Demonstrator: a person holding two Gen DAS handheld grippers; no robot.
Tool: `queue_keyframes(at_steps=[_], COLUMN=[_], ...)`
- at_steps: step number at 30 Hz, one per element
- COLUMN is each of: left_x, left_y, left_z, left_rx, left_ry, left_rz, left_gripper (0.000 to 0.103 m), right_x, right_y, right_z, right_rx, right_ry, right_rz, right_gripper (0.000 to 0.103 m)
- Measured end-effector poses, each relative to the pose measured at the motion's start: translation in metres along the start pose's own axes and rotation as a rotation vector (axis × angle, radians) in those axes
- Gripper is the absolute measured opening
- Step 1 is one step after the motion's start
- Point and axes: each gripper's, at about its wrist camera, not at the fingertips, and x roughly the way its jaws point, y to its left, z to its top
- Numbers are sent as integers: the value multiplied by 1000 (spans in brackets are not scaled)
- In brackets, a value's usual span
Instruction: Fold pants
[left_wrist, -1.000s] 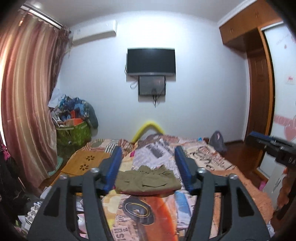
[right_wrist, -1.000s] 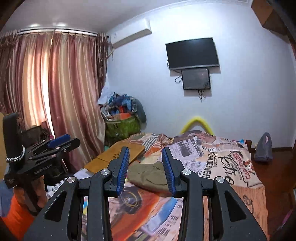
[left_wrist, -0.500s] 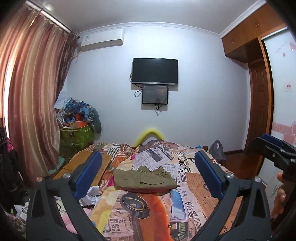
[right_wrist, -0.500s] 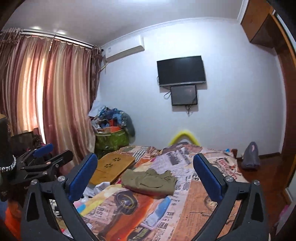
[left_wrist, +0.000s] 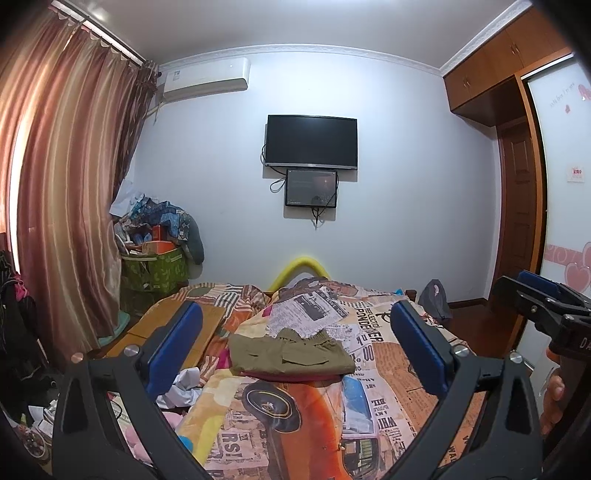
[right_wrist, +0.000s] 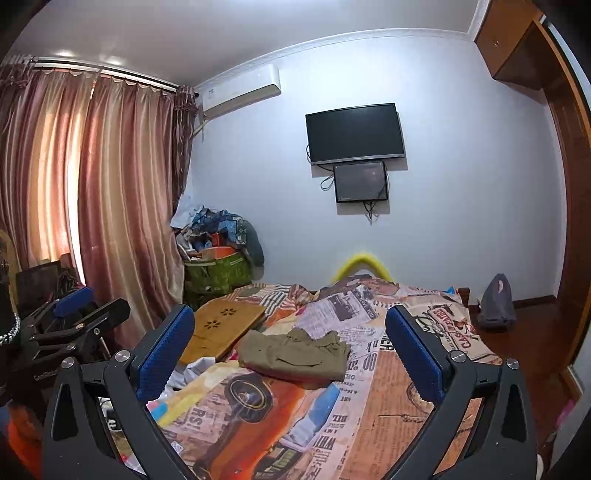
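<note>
A pale wall (left_wrist: 388, 206) carries a television (left_wrist: 311, 141); curtains (left_wrist: 70, 206) hang left. The bed (left_wrist: 373, 391) bears the folded pants (left_wrist: 288, 350). Left gripper (left_wrist: 295, 347) and right gripper (right_wrist: 291, 347) have just been opening: jaws released, nothing between them.

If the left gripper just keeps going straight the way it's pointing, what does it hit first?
Probably the folded olive pants on the bed, centred ahead of the open left gripper; depth is unclear, so it might pass just over them.
</note>
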Motion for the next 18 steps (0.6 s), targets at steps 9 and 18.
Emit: queue_keyframes(at_steps=[9, 18], left_x=[1, 2], left_y=[-1, -2], left_z=[0, 0], left_rx=[2, 10], left_ry=[0, -1], left_rz=[-5, -16], left_gripper=[103, 103], right_x=[-1, -4], right_y=[0, 2], right_z=[0, -1], right_rx=[-1, 5], right_ry=[2, -5], right_rz=[1, 0], right_gripper=[103, 103])
